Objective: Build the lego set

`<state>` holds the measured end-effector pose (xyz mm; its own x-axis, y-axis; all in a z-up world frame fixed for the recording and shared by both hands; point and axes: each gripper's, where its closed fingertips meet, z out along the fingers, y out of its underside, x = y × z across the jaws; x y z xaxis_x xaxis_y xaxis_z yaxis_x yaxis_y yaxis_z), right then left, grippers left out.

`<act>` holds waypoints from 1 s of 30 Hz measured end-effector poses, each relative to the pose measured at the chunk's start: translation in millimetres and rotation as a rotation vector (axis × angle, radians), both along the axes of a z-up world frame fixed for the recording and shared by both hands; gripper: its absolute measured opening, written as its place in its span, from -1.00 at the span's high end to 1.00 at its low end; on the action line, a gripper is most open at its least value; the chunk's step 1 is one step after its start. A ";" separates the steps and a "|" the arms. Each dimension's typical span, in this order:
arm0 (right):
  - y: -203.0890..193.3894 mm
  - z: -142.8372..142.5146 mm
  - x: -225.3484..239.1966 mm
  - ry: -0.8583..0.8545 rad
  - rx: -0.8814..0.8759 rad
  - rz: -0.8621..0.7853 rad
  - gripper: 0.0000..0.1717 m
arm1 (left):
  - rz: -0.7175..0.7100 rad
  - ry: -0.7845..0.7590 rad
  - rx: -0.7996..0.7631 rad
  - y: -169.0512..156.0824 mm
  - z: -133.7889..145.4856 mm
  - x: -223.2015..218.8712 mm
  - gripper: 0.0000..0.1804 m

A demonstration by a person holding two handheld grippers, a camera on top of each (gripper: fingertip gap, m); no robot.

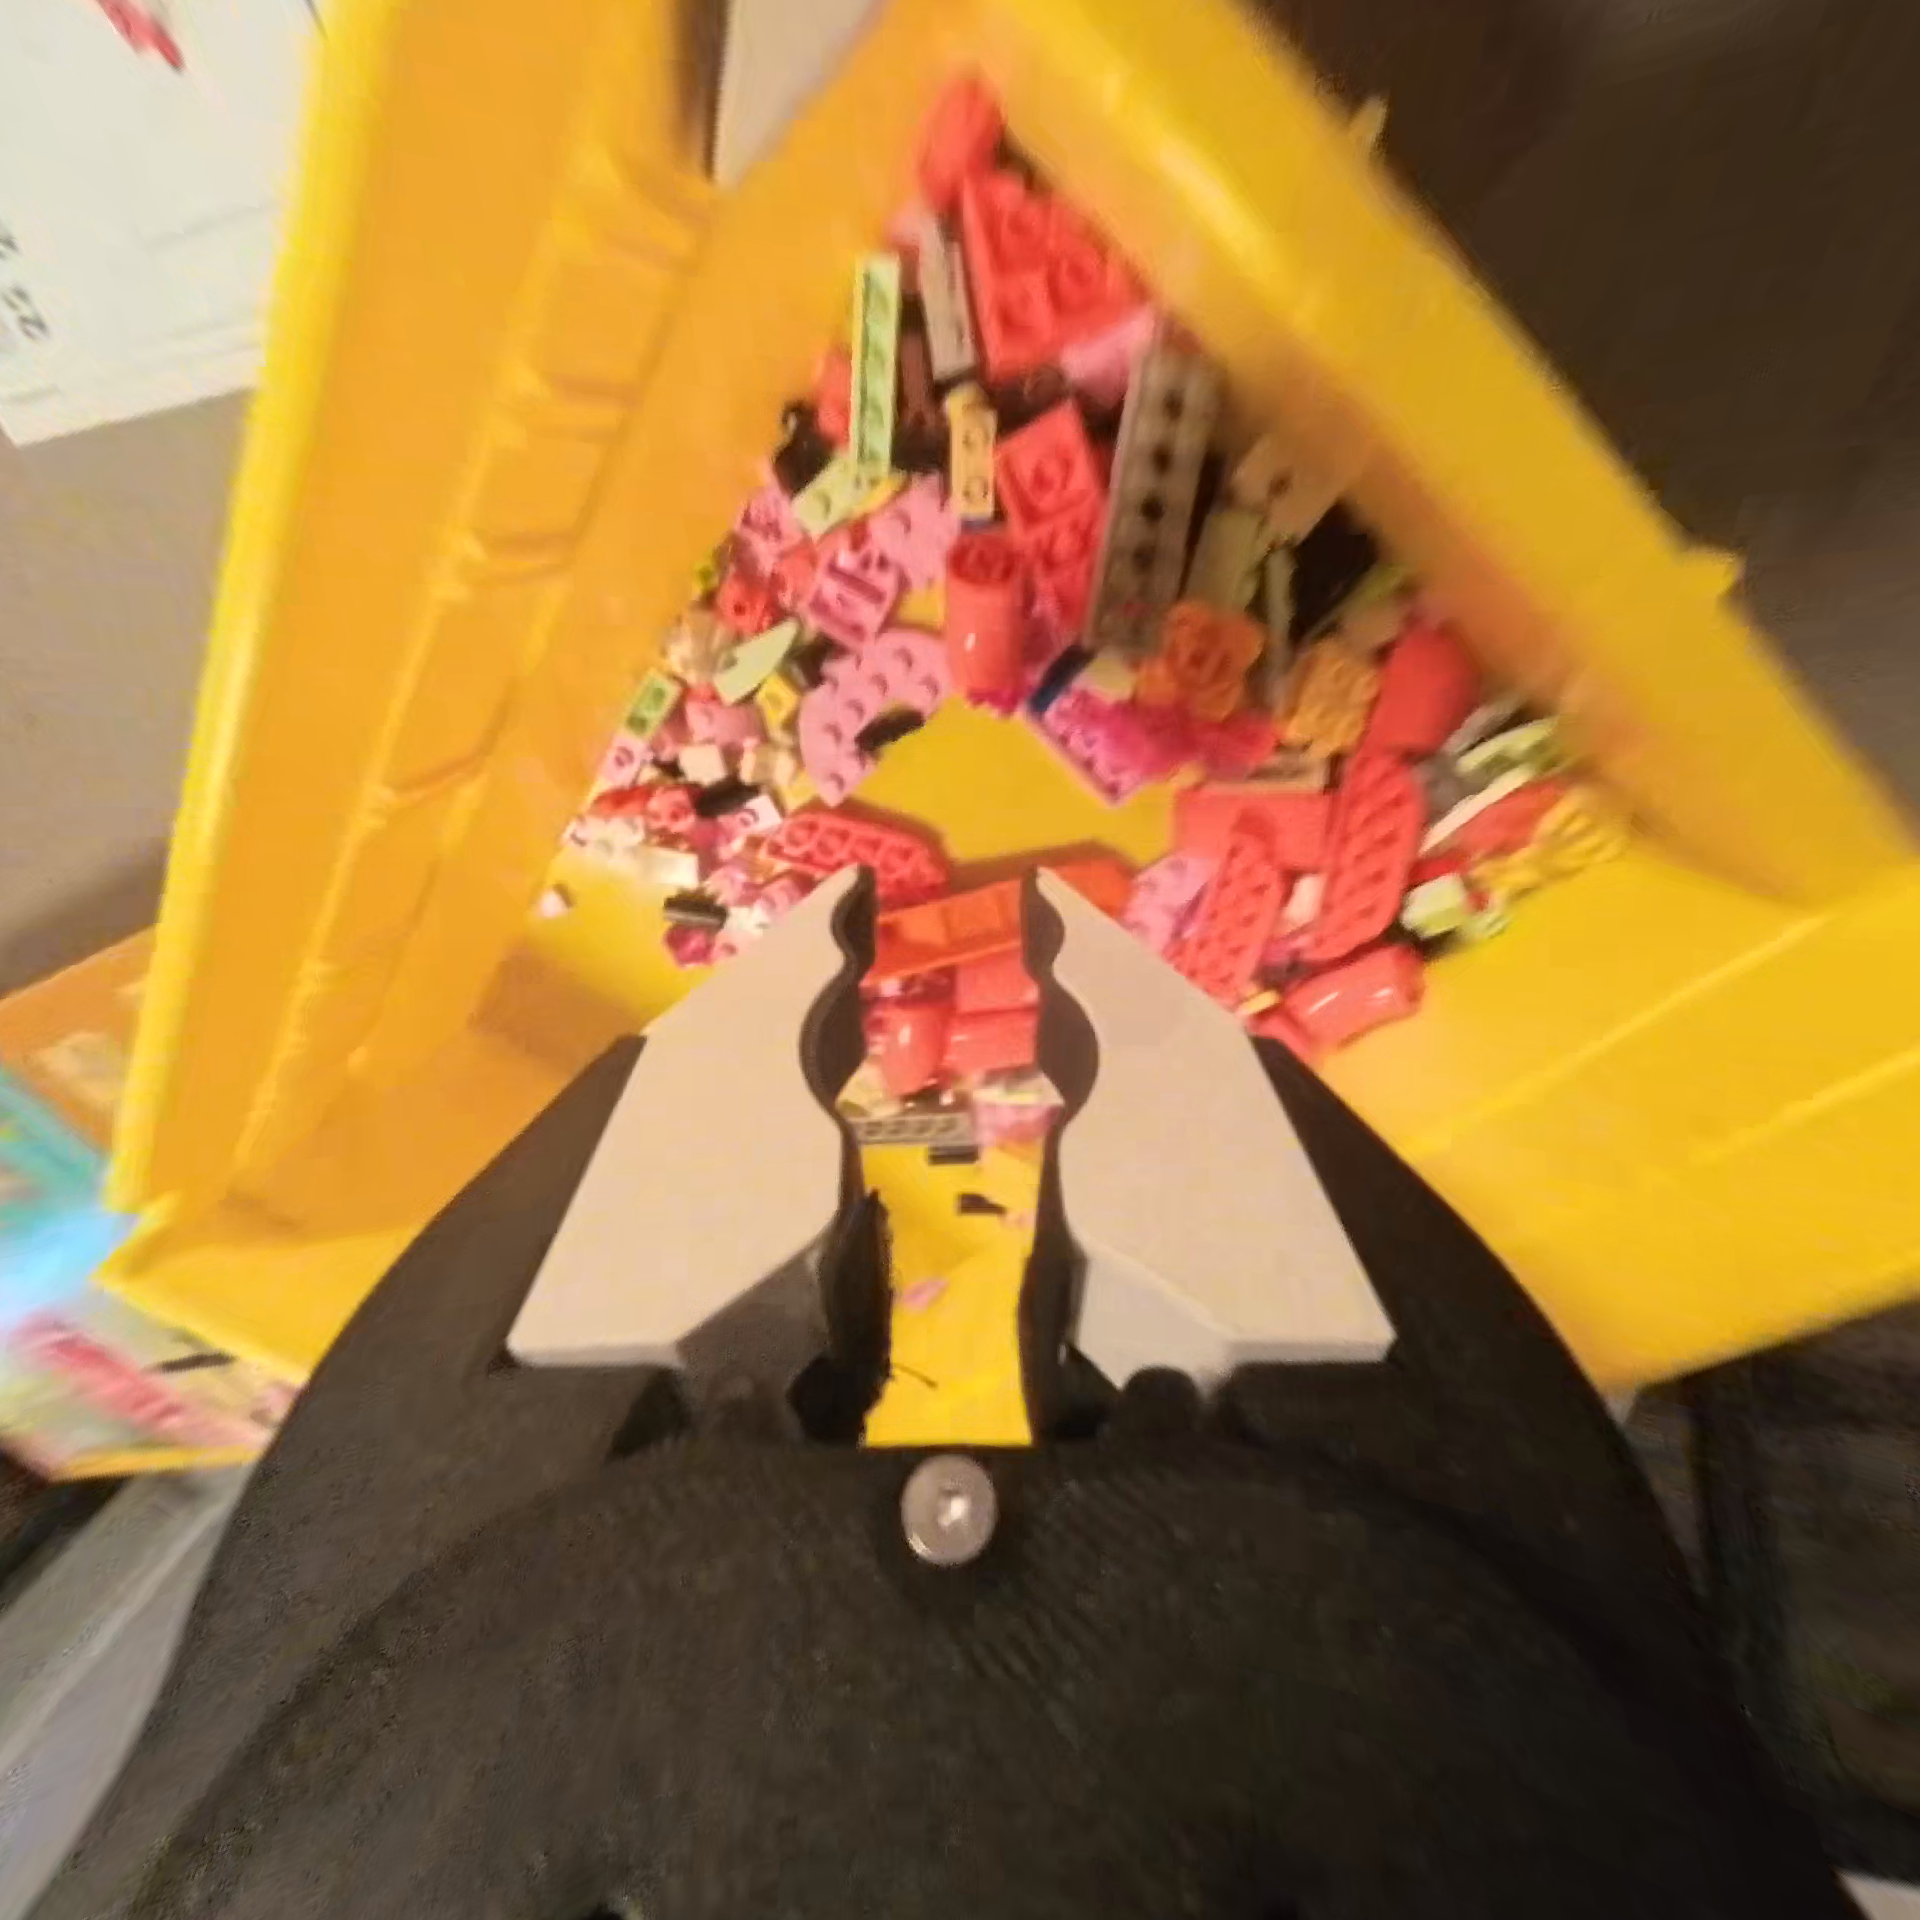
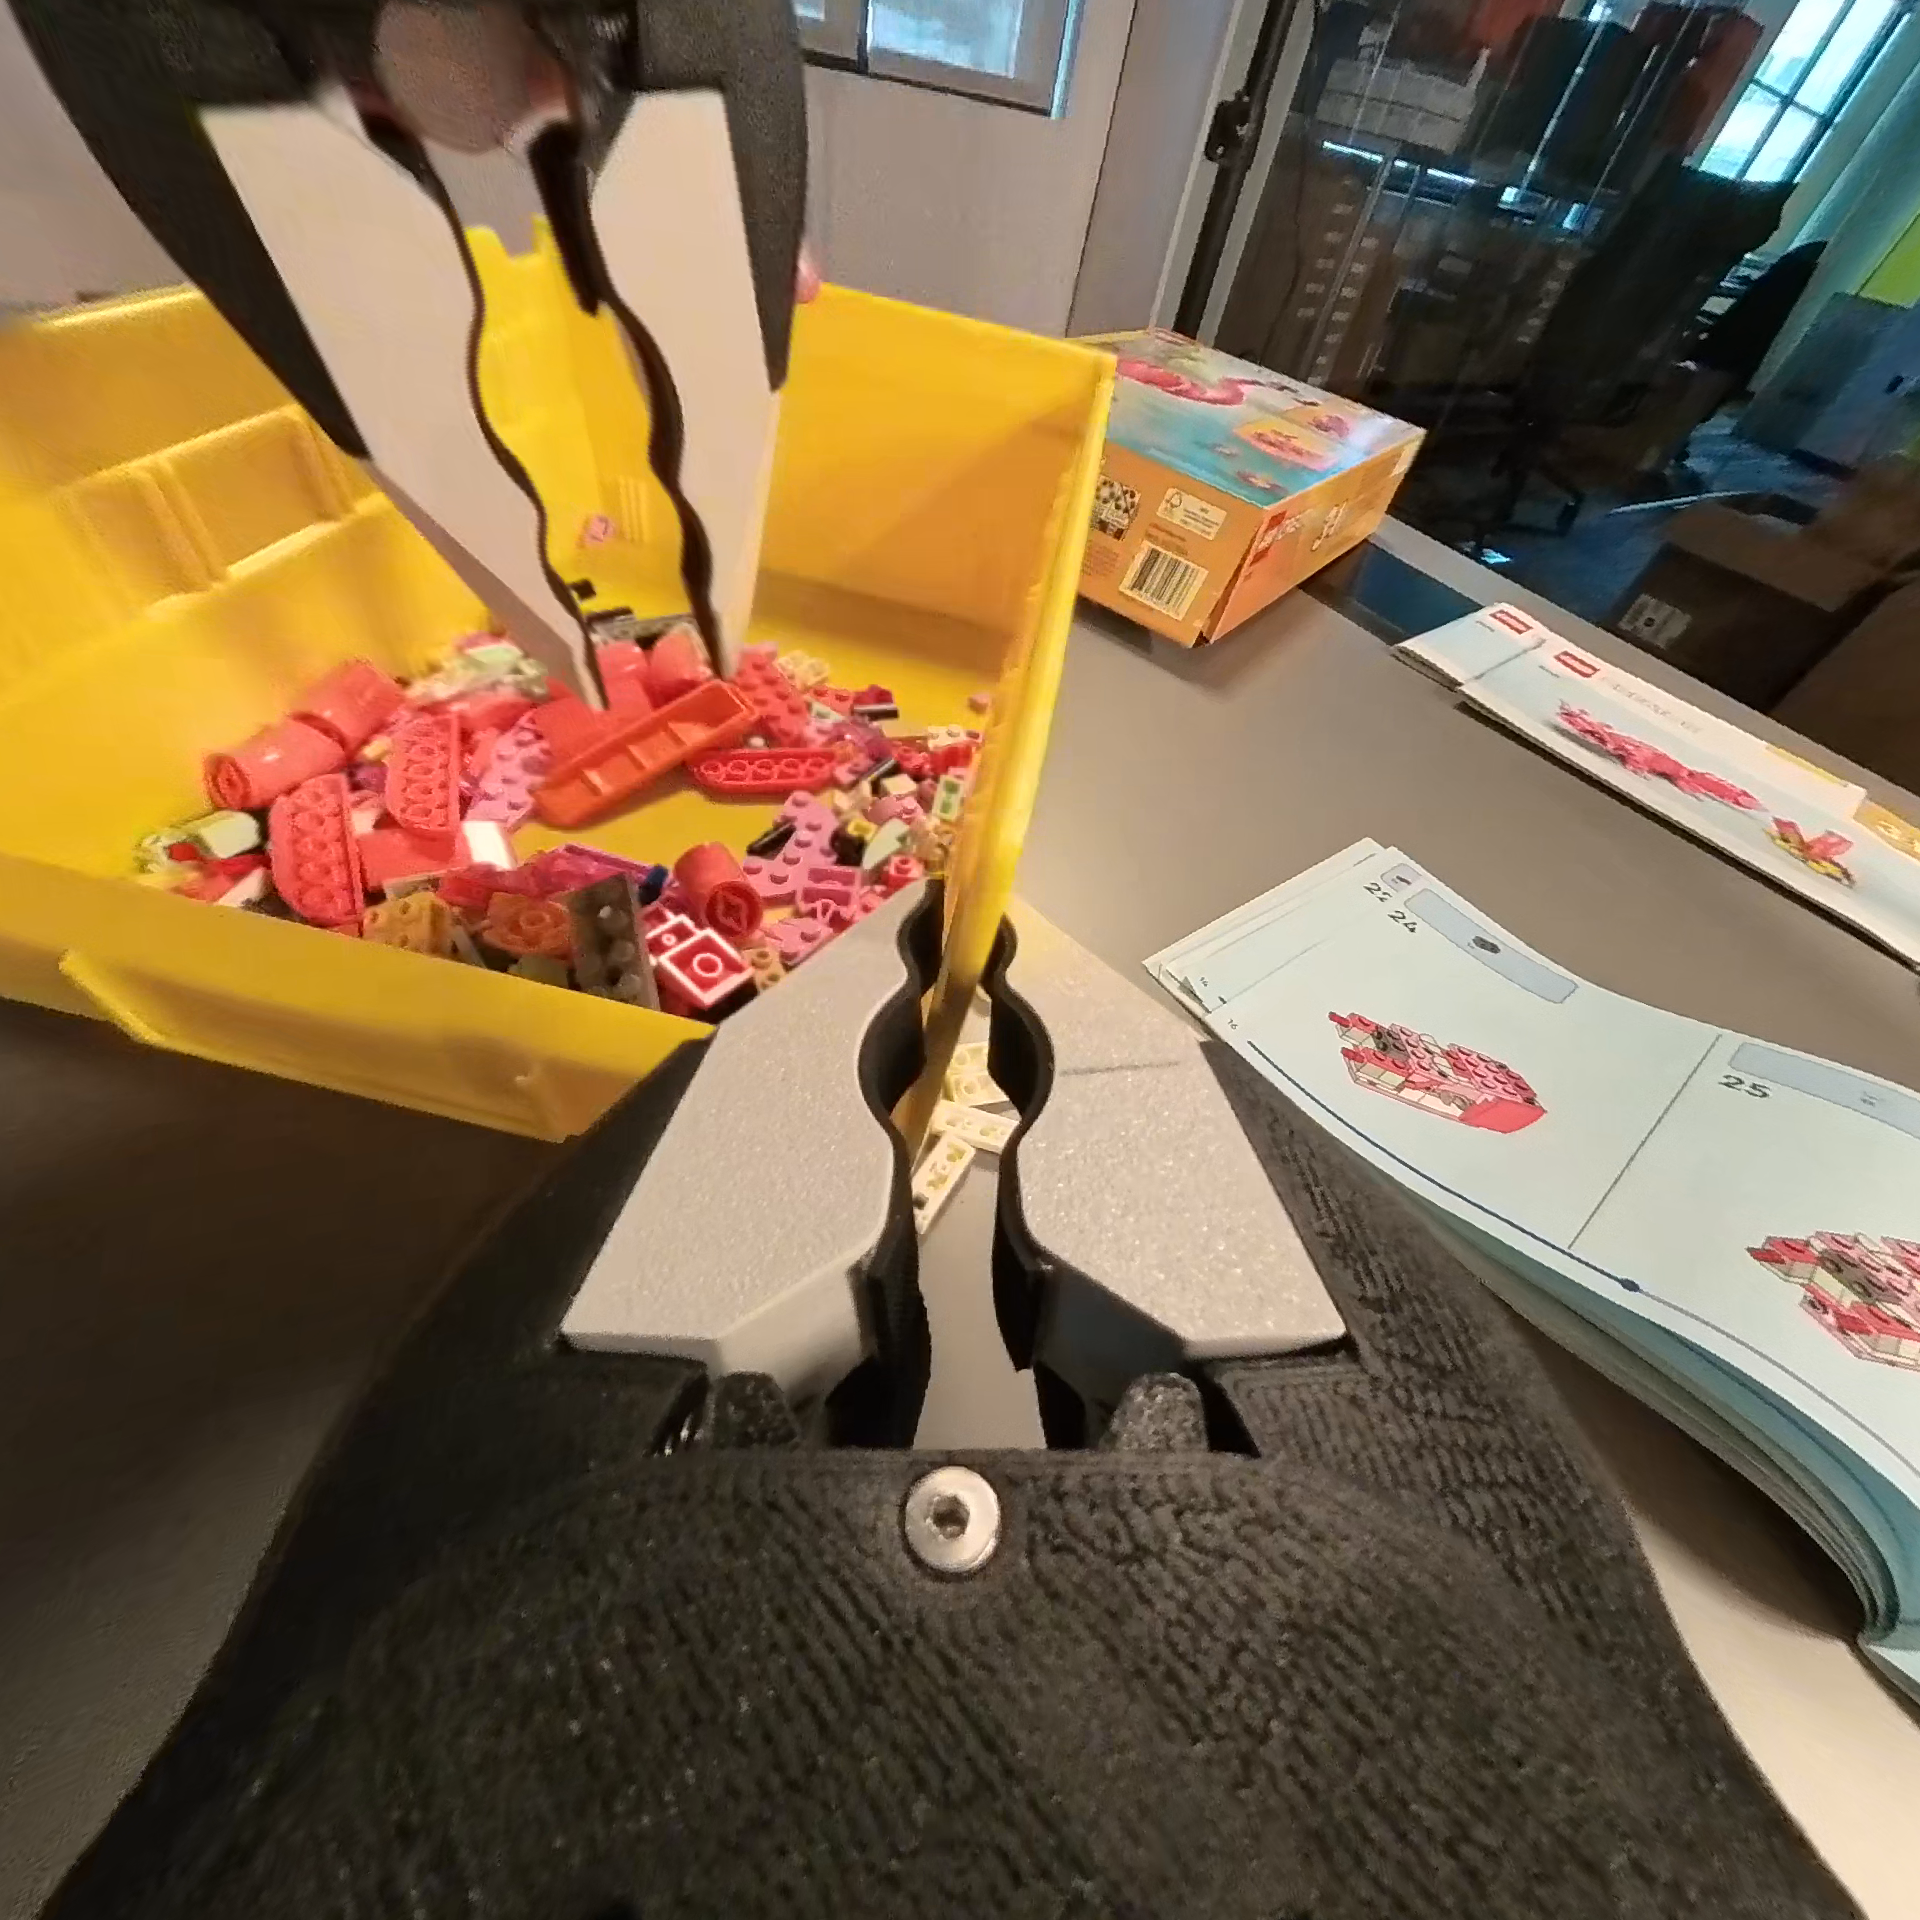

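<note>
Grey table (image 2: 1247,727) beside glass partition (image 2: 1507,260) and daylit windows (image 2: 1787,94).

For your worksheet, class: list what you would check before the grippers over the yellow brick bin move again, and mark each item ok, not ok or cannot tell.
1. Right gripper clamped on the yellow bin wall: ok, the wall edge sits between its pads.
2. Left gripper fingertips astride the orange piece: ok.
3. Left pads pressing on that piece: cannot tell, the view is blurred.
4. Neighbouring bricks clear of the left fingertips: not ok, they crowd both fingers.
5. Open instruction booklet clear of the bin: ok, it lies apart on the table.
</note>
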<state>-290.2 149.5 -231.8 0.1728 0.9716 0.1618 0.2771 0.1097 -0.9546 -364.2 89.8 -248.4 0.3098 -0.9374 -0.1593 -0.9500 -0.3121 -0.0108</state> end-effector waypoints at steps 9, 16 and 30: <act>-0.1 0.0 -0.1 -0.001 0.000 0.000 0.96 | 0.295 -0.042 -0.115 -14.1 -30.4 1.5 0.90; -0.2 0.1 -0.2 -0.001 0.001 -0.001 0.96 | 0.453 -0.077 -0.140 -13.6 -46.1 6.2 0.89; -0.3 0.0 -0.3 -0.001 0.002 -0.002 0.96 | 0.763 -0.317 -0.250 -10.6 -42.4 22.5 0.85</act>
